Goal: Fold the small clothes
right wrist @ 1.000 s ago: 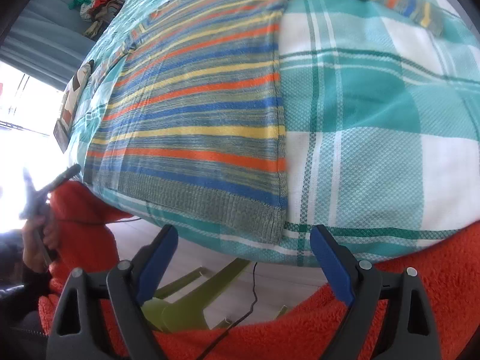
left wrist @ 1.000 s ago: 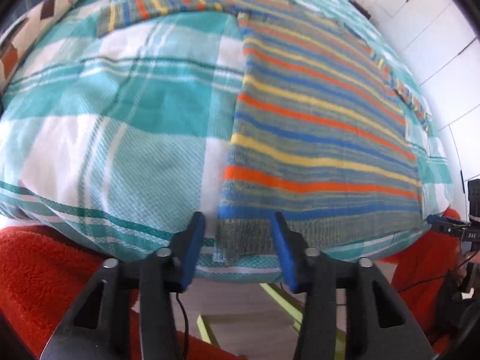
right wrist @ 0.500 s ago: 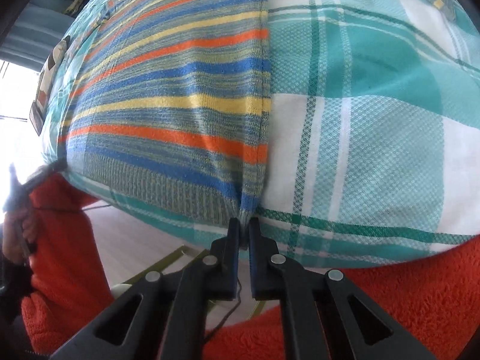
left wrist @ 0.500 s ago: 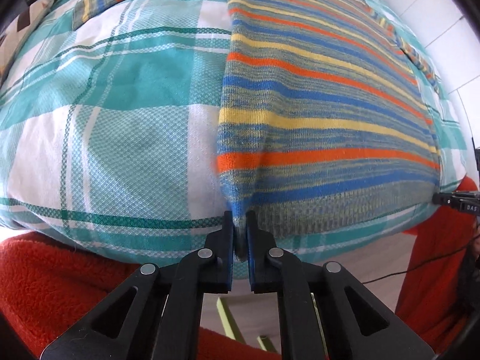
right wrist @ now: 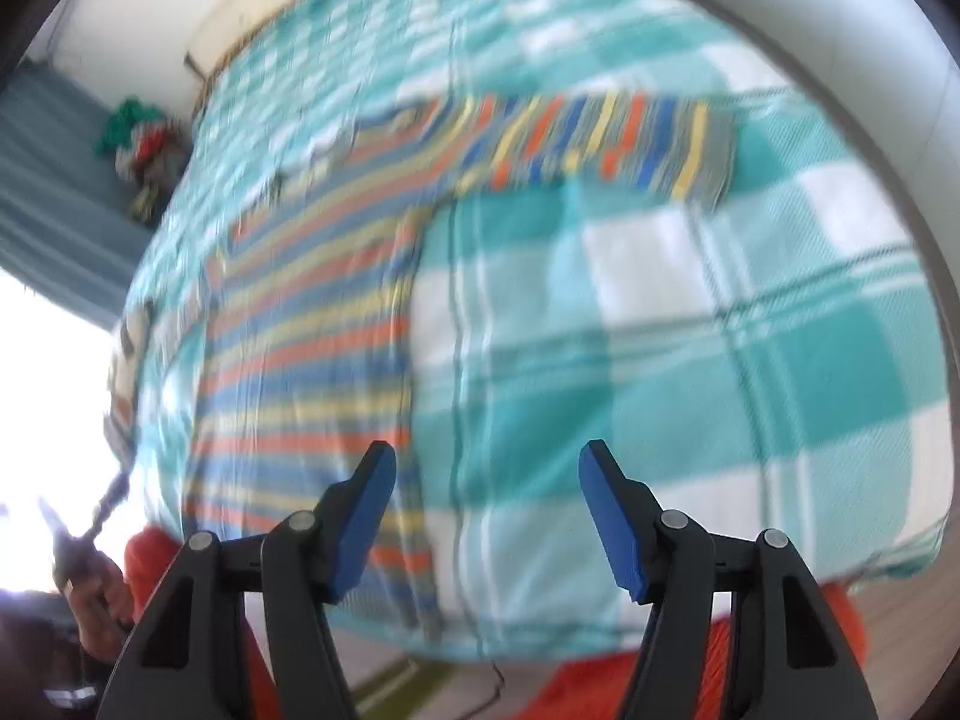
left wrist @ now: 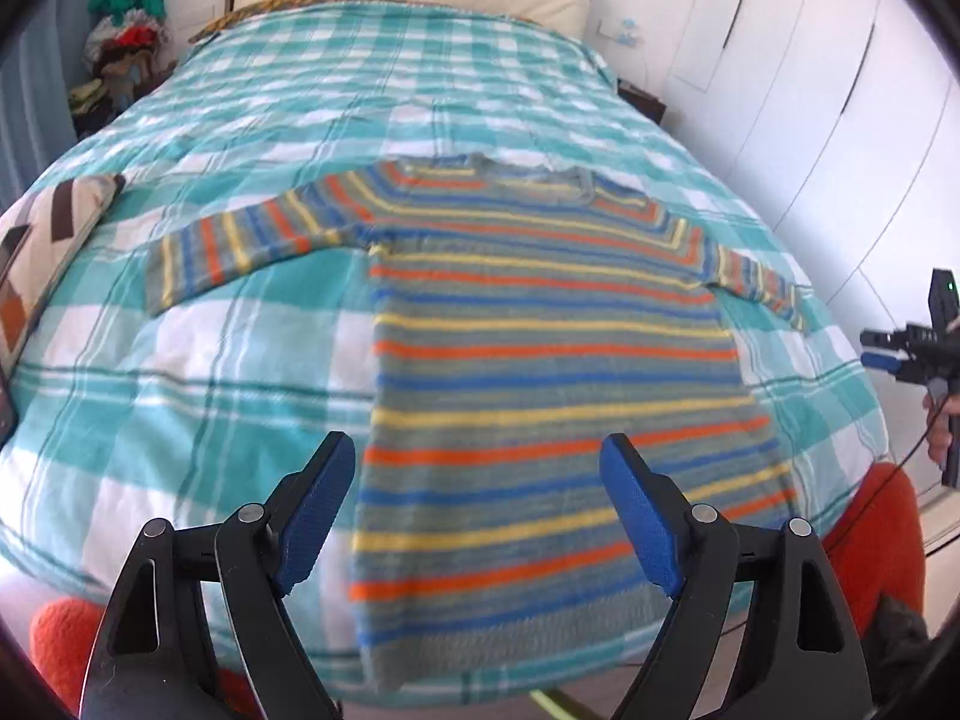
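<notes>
Both claws now released, striped sweater (left wrist: 540, 360) flat, sleeves outspread.

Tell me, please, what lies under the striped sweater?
The striped sweater lies flat on a teal and white plaid bedspread, which shows all around it. What is under the bedspread is covered, and nothing can be seen inside the sweater.
</notes>
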`<action>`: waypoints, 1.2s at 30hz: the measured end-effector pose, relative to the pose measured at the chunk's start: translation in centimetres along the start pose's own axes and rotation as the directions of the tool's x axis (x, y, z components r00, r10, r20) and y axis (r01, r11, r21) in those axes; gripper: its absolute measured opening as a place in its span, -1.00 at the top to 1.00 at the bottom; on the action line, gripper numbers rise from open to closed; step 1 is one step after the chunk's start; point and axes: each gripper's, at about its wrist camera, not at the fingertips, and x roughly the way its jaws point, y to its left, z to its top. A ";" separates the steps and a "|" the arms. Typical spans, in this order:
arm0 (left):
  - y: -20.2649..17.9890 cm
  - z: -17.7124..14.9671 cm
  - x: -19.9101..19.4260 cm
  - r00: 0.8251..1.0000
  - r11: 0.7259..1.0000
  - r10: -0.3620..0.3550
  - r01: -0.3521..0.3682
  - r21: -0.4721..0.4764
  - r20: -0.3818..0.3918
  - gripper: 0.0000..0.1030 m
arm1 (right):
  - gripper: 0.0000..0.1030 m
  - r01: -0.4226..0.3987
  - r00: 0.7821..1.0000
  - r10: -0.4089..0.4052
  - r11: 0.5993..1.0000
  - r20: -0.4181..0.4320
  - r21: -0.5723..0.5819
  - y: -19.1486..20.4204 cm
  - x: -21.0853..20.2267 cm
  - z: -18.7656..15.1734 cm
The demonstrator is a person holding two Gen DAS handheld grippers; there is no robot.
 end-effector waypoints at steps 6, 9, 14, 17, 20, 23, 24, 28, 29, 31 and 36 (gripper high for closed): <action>0.2 -0.5 4.8 0.999 0.999 0.027 -0.026 -0.031 0.044 -0.65 | -0.23 0.092 0.967 -0.121 0.987 0.226 0.134 -5.6 -0.4 8.8; 1.7 -1.9 5.7 0.999 0.996 0.049 -0.047 -0.077 0.024 -0.65 | -0.23 0.027 0.970 -0.056 0.992 0.237 0.123 -5.5 0.2 7.9; 3.8 -2.6 6.5 0.996 0.989 0.089 -0.089 -0.117 -0.004 -0.65 | -0.23 0.075 0.973 -0.082 0.996 0.217 0.044 -4.4 2.6 3.8; 4.2 -2.6 6.2 0.996 0.987 0.092 -0.090 -0.131 0.011 -0.66 | -0.23 0.038 0.980 -0.055 0.995 0.190 0.094 -5.5 4.1 2.2; 4.2 -2.8 6.1 0.996 0.987 0.092 -0.089 -0.131 0.012 -0.66 | -0.23 -0.022 0.985 -0.004 0.989 0.170 0.147 -6.1 5.2 1.9; 4.0 -2.9 6.2 0.996 0.989 0.091 -0.090 -0.118 0.005 -0.66 | -0.23 -0.067 0.988 0.045 0.987 0.149 0.145 -5.1 6.4 3.6; 3.9 -3.0 6.3 0.996 0.990 0.090 -0.089 -0.111 0.002 -0.66 | -0.23 -0.080 0.988 0.061 0.988 0.142 0.130 -4.4 6.8 4.7; 3.5 -3.1 6.4 0.995 0.992 0.098 -0.098 -0.084 -0.003 -0.66 | -0.21 -0.138 0.982 0.125 0.987 0.142 0.079 -2.2 8.4 9.9; 3.5 -3.2 6.5 0.995 0.991 0.101 -0.101 -0.084 -0.008 -0.66 | -0.17 -0.166 0.979 0.156 0.983 0.132 0.071 -1.9 9.1 11.2; 3.5 -3.3 6.9 0.994 0.990 0.104 -0.106 -0.089 -0.024 -0.66 | -0.07 -0.175 0.979 0.169 0.984 0.111 0.046 -1.4 10.8 12.9; 4.0 -3.4 7.2 0.994 0.988 0.106 -0.110 -0.106 -0.041 -0.66 | 0.59 0.119 0.984 -0.122 0.992 -0.131 -0.031 -1.9 17.5 12.9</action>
